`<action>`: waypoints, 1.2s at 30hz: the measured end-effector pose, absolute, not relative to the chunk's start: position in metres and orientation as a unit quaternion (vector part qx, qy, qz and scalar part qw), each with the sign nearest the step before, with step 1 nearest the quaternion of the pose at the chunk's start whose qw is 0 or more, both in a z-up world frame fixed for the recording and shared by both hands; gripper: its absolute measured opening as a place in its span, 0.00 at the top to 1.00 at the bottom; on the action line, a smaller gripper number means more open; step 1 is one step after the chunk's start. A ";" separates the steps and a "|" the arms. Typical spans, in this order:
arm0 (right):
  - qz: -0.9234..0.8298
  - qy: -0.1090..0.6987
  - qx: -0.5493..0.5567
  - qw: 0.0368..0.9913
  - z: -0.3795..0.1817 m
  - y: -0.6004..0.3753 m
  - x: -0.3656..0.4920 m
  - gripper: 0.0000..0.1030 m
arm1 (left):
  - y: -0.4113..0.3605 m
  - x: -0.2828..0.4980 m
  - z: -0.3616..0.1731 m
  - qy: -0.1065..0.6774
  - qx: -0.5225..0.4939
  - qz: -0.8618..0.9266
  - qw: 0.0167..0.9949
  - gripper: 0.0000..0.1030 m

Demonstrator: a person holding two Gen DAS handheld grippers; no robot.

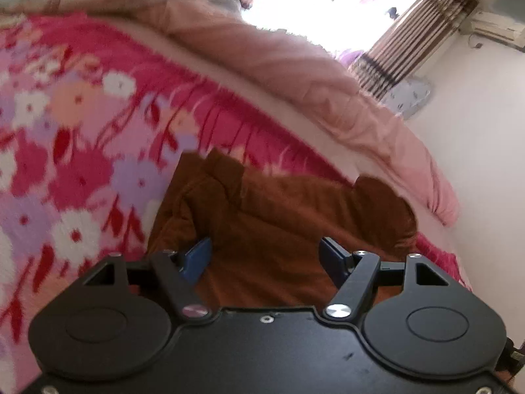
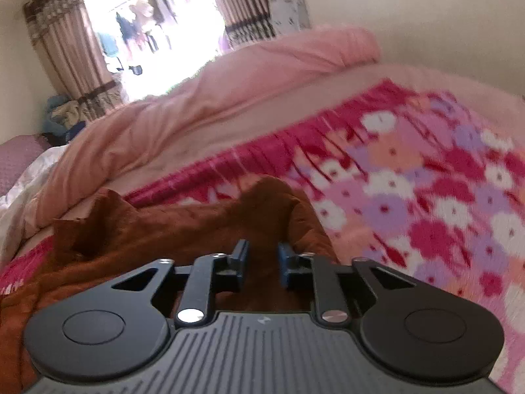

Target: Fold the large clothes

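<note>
Left hand-held gripper (image 1: 265,256) hangs over the brown garment (image 1: 279,223), blue pads spread wide, nothing pinched between them. The garment lies rumpled on the bed, right under and ahead of it, on the floral blanket (image 1: 72,138). Beyond that, a pink quilt (image 1: 311,82) is bunched along the far side, curtains (image 1: 423,26) and a bright window behind.

Over to the right hand-held gripper (image 2: 262,261): its pads stand close together with a narrow gap showing, and no cloth clamped in it that I can see. The brown garment (image 2: 170,229) sits just below and to its left, with a raised fold straight ahead. Floral blanket (image 2: 426,180) off to its right, pink quilt (image 2: 203,111) beyond.
</note>
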State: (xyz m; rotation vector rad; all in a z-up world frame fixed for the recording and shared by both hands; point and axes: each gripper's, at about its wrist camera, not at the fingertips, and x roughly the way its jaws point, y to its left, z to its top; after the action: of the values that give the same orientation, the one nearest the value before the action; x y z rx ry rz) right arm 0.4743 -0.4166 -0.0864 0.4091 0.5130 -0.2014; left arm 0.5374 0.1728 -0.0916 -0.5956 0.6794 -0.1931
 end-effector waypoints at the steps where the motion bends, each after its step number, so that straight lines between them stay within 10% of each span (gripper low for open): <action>1: -0.099 0.255 0.204 0.940 -0.093 -0.420 0.475 0.87 | 0.175 0.540 -0.095 0.324 -0.289 -0.096 0.896 0.30; 12: -0.078 0.193 0.210 0.955 -0.062 -0.414 0.417 0.70 | 0.173 0.483 -0.049 0.283 -0.241 -0.103 0.923 0.30; 36: -0.067 0.184 0.160 0.968 -0.040 -0.327 0.352 0.71 | 0.181 0.437 -0.088 0.305 -0.231 -0.094 0.919 0.27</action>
State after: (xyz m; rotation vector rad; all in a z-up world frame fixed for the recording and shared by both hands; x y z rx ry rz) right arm 0.3524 -0.3270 -0.0397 0.3233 0.3720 -0.1352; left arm 0.4370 0.1810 -0.0885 -0.4741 0.6264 -0.1926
